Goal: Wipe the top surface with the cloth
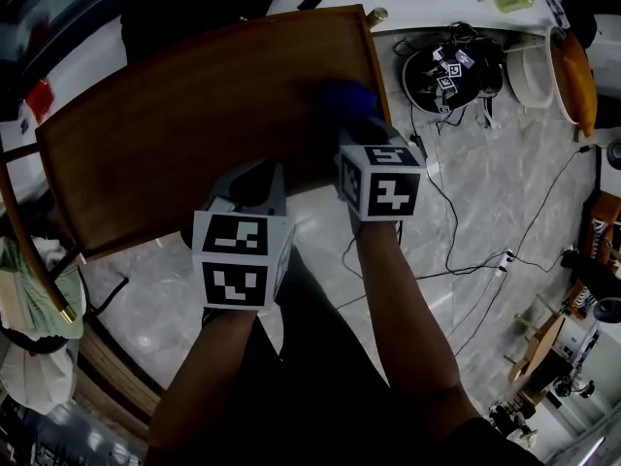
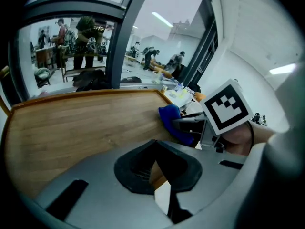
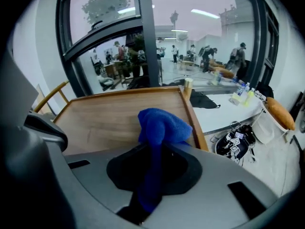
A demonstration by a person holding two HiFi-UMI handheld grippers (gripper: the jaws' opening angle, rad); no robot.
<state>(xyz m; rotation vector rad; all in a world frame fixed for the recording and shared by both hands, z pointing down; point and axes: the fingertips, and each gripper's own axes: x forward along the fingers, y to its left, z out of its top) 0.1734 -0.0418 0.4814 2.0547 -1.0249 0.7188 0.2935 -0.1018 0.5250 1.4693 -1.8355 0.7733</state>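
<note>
The brown wooden table top (image 1: 194, 124) fills the middle of the head view. A blue cloth (image 1: 349, 100) lies bunched on it near the right edge. My right gripper (image 1: 356, 132) is shut on the blue cloth (image 3: 159, 125), which bulges out ahead of the jaws over the wood (image 3: 109, 118). My left gripper (image 1: 254, 181) hovers at the table's near edge, left of the cloth, with its jaws shut on nothing (image 2: 155, 149). From the left gripper view the cloth (image 2: 172, 120) and the right gripper (image 2: 190, 123) show to the right.
A raised wooden rim (image 1: 374, 61) runs along the table's right side. On the marble floor to the right lie a black helmet-like object (image 1: 446, 76), cables (image 1: 456, 221) and a white basin (image 1: 529, 71). A chair with green fabric (image 1: 29, 299) stands at left.
</note>
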